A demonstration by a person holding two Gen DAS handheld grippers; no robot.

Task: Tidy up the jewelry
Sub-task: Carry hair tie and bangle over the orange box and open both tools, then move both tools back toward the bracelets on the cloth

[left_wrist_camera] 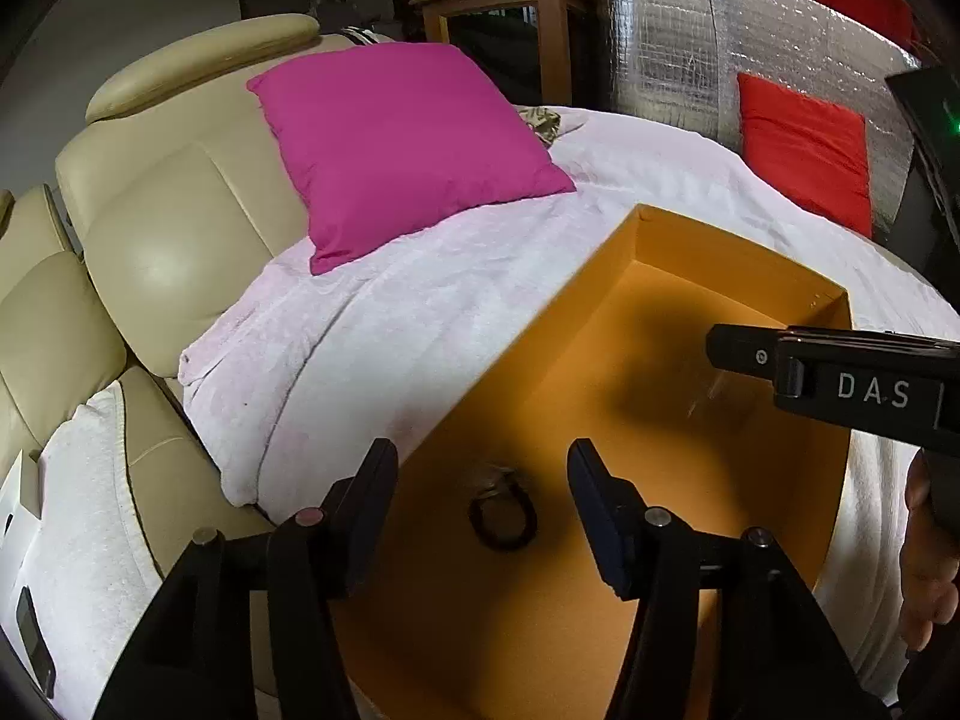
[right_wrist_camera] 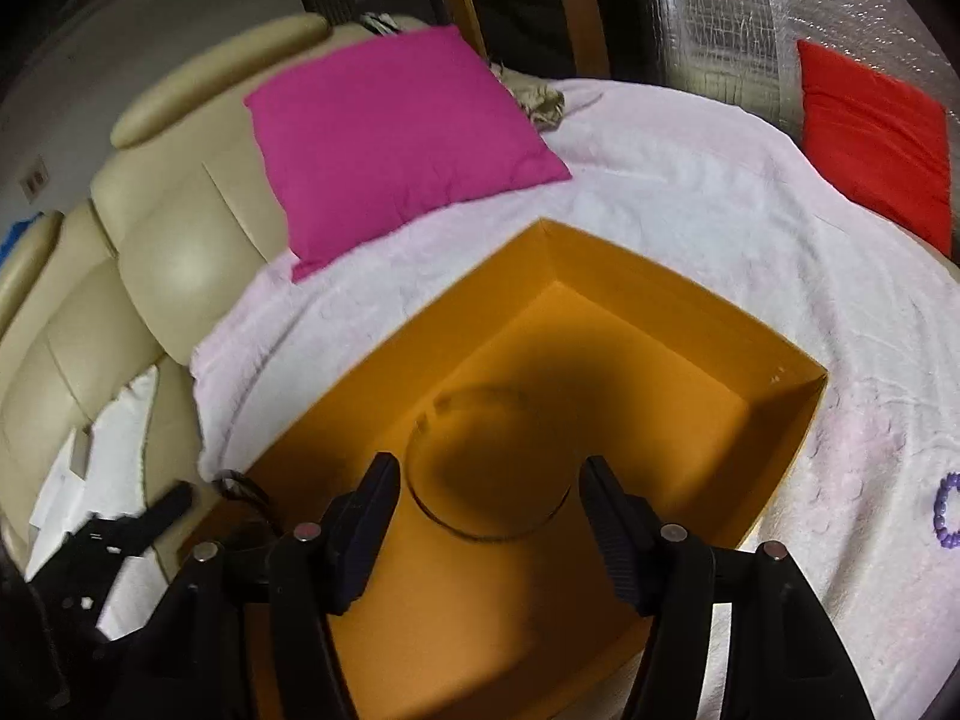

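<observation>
Only the right wrist view shows the purple bead bracelet (right_wrist_camera: 948, 511) on the blanket (right_wrist_camera: 690, 192). Left claw (left_wrist_camera: 483, 510) gapes above a dark ring (left_wrist_camera: 503, 521) in the orange box (left_wrist_camera: 600, 312); right claw (right_wrist_camera: 489, 525) gapes empty over a thin hoop (right_wrist_camera: 486, 462).

White blanket (right_wrist_camera: 690, 192) under orange box (right_wrist_camera: 672, 312), pink cushion (right_wrist_camera: 390, 138), purple bracelet (right_wrist_camera: 948, 513).

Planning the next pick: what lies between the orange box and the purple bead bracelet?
Only bare pale pink blanket. The right wrist view shows the purple bead bracelet lying on it, apart from the orange box, with nothing between them.
</observation>
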